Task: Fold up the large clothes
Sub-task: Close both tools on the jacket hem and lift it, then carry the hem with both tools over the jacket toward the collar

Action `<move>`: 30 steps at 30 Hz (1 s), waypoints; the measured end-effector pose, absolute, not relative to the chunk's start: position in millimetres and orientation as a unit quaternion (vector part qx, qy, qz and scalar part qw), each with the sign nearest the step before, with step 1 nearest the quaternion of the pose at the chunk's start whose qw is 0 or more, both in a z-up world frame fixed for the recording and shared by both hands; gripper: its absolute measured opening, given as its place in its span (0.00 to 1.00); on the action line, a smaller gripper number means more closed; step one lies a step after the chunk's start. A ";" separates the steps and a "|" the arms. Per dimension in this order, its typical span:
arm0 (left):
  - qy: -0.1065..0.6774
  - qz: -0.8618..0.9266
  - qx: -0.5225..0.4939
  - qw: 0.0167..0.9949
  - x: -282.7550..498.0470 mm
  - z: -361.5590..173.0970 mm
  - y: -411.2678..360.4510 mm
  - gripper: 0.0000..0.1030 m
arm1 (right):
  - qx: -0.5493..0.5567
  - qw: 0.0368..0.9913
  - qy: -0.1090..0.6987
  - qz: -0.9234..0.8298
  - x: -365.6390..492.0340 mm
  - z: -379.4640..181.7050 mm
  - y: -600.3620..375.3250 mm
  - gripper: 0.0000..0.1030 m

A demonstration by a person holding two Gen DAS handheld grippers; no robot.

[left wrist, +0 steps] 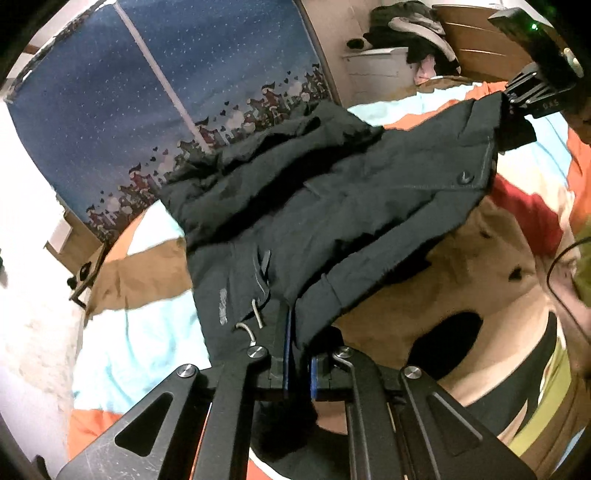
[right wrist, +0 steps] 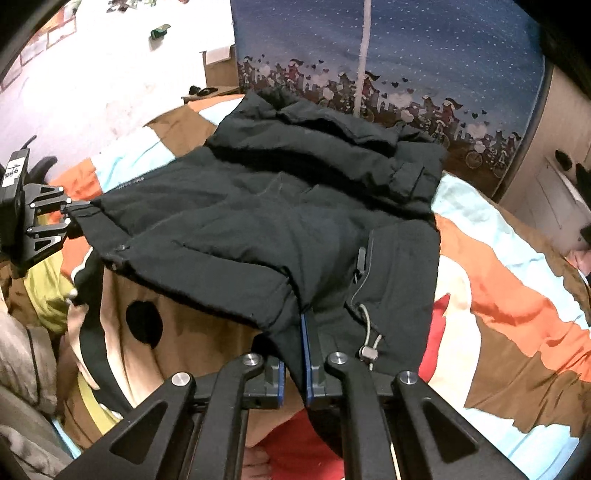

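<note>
A large black jacket (left wrist: 314,206) is stretched between my two grippers above a bed. My left gripper (left wrist: 297,354) is shut on the jacket's hem by a grey drawcord (left wrist: 255,314). My right gripper (right wrist: 303,354) is shut on the hem at the other corner, next to a cord toggle (right wrist: 369,350). The jacket (right wrist: 277,206) spreads away from me, its far end resting on the bed. The right gripper shows in the left wrist view (left wrist: 517,96) at the top right. The left gripper shows in the right wrist view (right wrist: 70,218) at the left edge.
The bed has a quilt (right wrist: 517,295) in orange, brown, pale blue and white patches. A dark blue starry curtain (left wrist: 147,81) hangs behind it. A pile of clothes (left wrist: 410,26) lies on a white cabinet. A brown cushion with black spots (right wrist: 177,325) lies under the jacket.
</note>
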State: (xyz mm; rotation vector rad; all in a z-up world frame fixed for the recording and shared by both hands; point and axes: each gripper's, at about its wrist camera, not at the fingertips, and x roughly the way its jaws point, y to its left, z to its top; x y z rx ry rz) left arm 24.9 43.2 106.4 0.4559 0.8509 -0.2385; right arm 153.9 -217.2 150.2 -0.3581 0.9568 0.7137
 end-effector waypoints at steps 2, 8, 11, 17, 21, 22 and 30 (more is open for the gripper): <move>0.407 -0.114 0.213 0.881 43.5 125.8 45.0 0.05 | -0.167 0.816 0.442 0.333 163.3 161.0 -213.5 0.07; 0.403 -0.084 0.203 0.888 102.8 172.4 54.9 0.05 | -0.188 0.825 0.428 0.318 209.7 198.6 -189.4 0.07; 0.404 -0.068 0.188 0.893 131.8 185.6 59.3 0.05 | -0.198 0.826 0.426 0.312 234.1 210.1 -181.3 0.07; 0.385 -0.040 0.149 0.910 187.6 192.8 77.9 0.05 | -0.203 0.839 0.411 0.294 285.5 213.7 -167.6 0.07; 0.361 -0.021 0.135 0.923 220.0 190.0 91.1 0.05 | -0.189 0.864 0.373 0.280 316.6 205.3 -162.6 0.07; 0.351 -0.015 0.133 0.927 226.4 188.3 93.1 0.05 | -0.186 0.870 0.363 0.278 321.9 202.2 -160.5 0.07; 0.347 0.014 0.067 0.935 288.8 187.0 115.4 0.05 | -0.160 0.887 0.354 0.250 376.6 179.3 -149.3 0.07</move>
